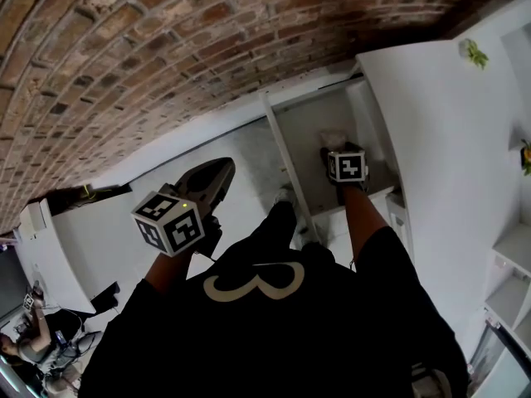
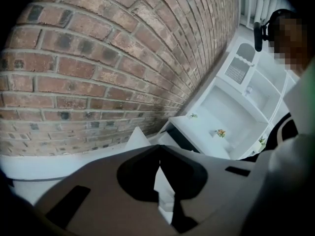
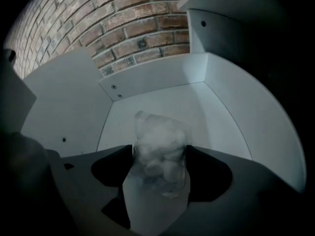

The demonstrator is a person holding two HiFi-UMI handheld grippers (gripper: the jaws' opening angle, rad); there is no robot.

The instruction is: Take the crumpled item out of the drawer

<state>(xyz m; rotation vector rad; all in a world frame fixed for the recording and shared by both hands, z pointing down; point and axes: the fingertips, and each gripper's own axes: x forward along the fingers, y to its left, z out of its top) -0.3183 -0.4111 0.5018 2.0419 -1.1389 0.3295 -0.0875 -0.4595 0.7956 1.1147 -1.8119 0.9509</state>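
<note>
Head view: my right gripper [image 1: 336, 149] is reached down into the open white drawer [image 1: 319, 114], with the pale crumpled item [image 1: 334, 138] just ahead of its marker cube, towards the drawer's right side. My left gripper [image 1: 217, 172] hangs outside the drawer over the pale floor, well apart from the work. I judge it is simply parked out of the way.

Left gripper view: the jaws meet at their tips and hold nothing. Beyond them I see only the brick wall [image 2: 98, 58] and white furniture, so this side plays no part for now.

Right gripper view: the crumpled item [image 3: 160, 141] sits squarely between the jaws on the drawer floor, with the drawer's back wall [image 3: 147, 82] behind it. The jaws stand fairly wide because the wad is bulky, and each one meets a side of it, so I take it as gripped. It is not yet out of the drawer, and what remains is the lift clear of the walls.
</note>
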